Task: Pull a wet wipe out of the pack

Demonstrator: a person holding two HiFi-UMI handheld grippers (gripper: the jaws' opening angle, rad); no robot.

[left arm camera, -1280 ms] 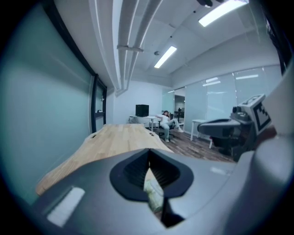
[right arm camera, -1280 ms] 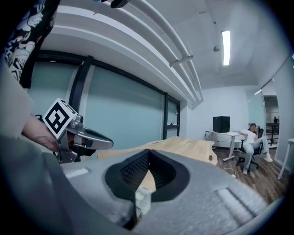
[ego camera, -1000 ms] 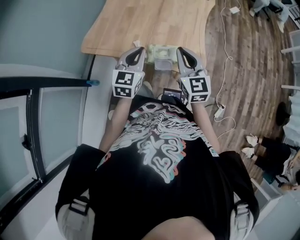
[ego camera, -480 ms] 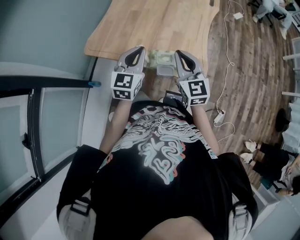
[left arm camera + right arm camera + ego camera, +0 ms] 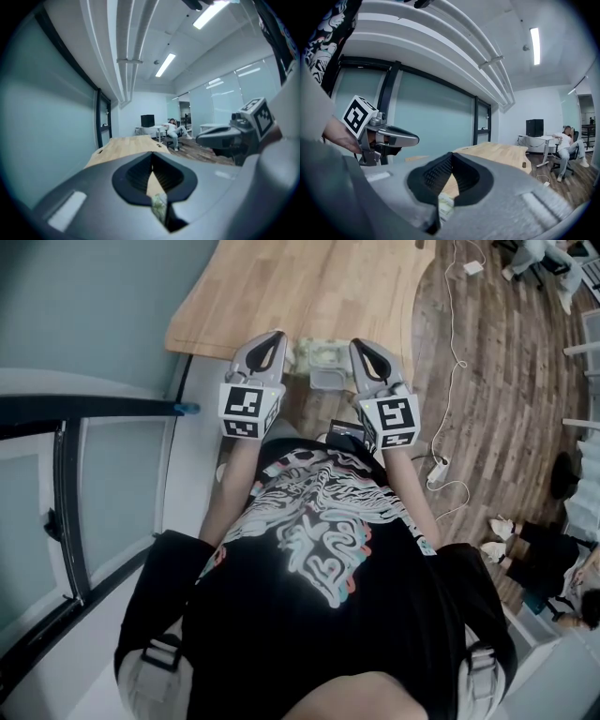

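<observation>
Both tools are closed here. The left tool [image 5: 273, 339] has its jaws pressed together at the tips, and nothing's pinched in them in the left gripper view. Same for the right tool [image 5: 360, 346], jaws together and empty in the right gripper view. The wet wipe pack [image 5: 317, 354] lies at the near edge of the wooden table [image 5: 309, 287], right between the two tools, one just beside it on each side. Can't tell if either one is actually touching it. A sliver of the pack shows low down through the gap behind each set of jaws. The person's hands hold the tools roughly level, side by side, both pointing out over the table.
</observation>
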